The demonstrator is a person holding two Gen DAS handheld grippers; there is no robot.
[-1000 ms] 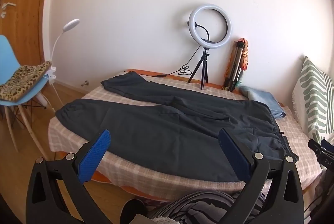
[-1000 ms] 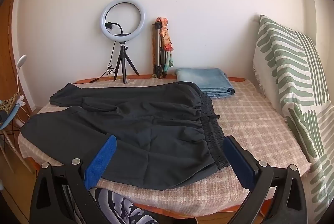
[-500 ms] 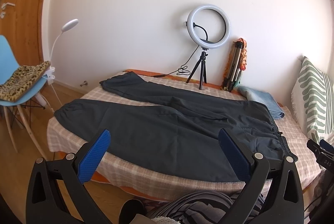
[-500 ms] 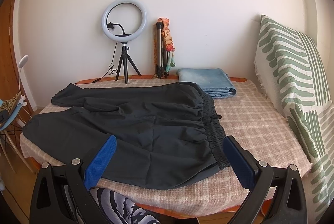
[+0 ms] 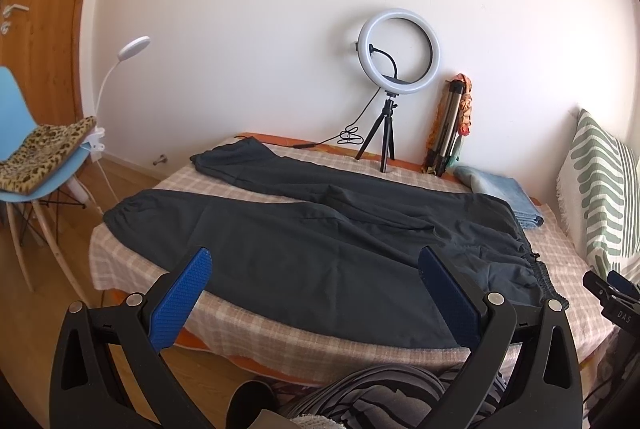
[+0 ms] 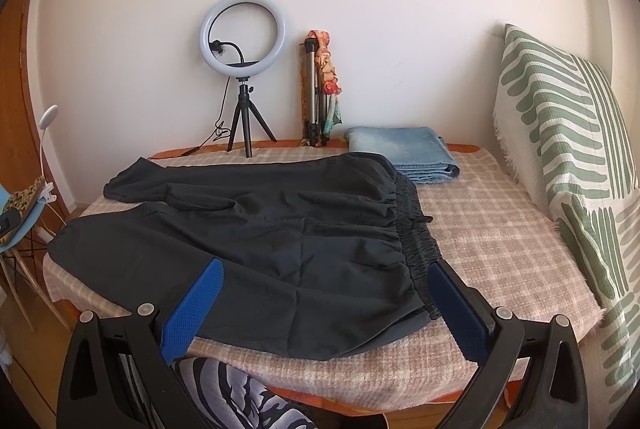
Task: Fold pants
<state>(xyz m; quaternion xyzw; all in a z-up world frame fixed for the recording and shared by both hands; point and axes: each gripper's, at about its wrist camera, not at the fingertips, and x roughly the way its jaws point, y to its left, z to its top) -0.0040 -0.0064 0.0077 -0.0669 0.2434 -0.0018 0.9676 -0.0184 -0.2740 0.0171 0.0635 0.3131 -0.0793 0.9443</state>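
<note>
The pants (image 5: 320,241) are lying spread flat on a bed (image 5: 280,333) covered by a pink-and-white checked blanket, dark grey fabric filling most of it. The 2 legs are stretching away toward the left side of the bed, the nearer leg (image 5: 180,217) ending in a gathered cuff close to the blanket's left edge, the farther leg (image 5: 248,165) angling off toward the back wall. The elastic waistband (image 6: 416,229) is sitting toward the right, bunched in small pleats, with a drawstring end poking out beside it.

The left tool (image 5: 314,293) is hovering in front of the near edge of the bed, its 2 blue-padded fingers (image 5: 180,301) spread wide with nothing between them. The right tool (image 6: 320,305) is hanging over the near right part of the pants, just by the waistband corner, its fingers (image 6: 192,309) likewise standing wide apart and gripping nothing. Neither one is touching the fabric.

Behind the pants, a ring light (image 6: 243,33) is standing on a small black tripod at the far edge of the bed. A folded tripod (image 6: 316,93) with an orange scarf wrapped round it is leaning against the white wall. A folded pair of light blue jeans (image 6: 404,153) is lying just beyond the waistband. A green-striped cushion (image 6: 568,149) is propped at the right. A blue chair (image 5: 28,157) is standing at the left, with a leopard-print cloth on its seat.
</note>
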